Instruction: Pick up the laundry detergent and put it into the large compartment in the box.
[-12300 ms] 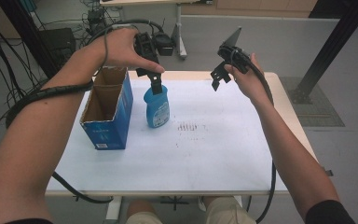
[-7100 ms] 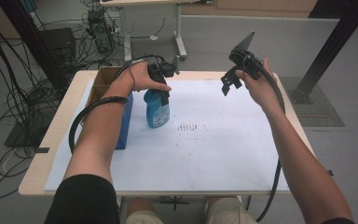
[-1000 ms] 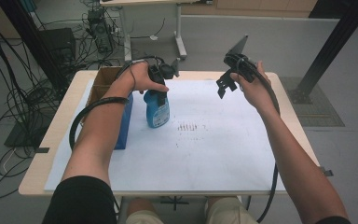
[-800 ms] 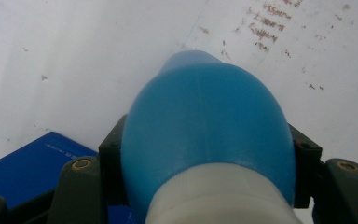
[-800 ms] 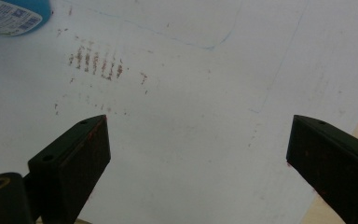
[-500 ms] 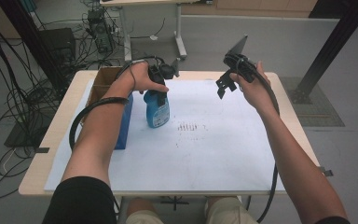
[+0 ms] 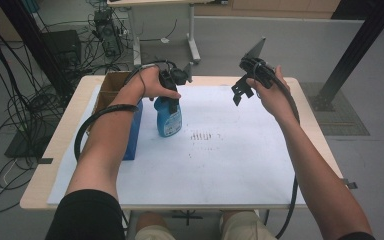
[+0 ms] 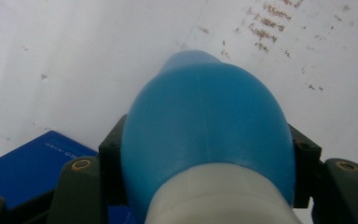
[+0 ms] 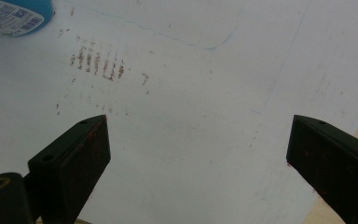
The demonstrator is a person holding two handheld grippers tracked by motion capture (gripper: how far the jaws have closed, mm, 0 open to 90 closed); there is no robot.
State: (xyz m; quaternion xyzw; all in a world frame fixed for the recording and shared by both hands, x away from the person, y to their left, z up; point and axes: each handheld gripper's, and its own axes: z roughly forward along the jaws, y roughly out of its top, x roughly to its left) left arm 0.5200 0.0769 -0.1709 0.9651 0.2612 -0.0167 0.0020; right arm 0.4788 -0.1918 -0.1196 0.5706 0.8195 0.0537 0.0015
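A blue bottle with a white label stands upright on the white sheet, right beside a blue cardboard box. My left gripper points down onto the bottle's top and is shut on it. In the left gripper view the black jaws clamp both sides of the bottle just below its white neck. My right gripper is held in the air over the table's far right part, open, with nothing between its jaws. In the right gripper view the gripper looks down at the bare sheet, with the bottle's label at the top left corner.
The box is open at the top and stands at the table's left. Brown smudges mark the sheet right of the bottle. The wooden table edge shows at the right. Cables and equipment lie on the floor behind the table.
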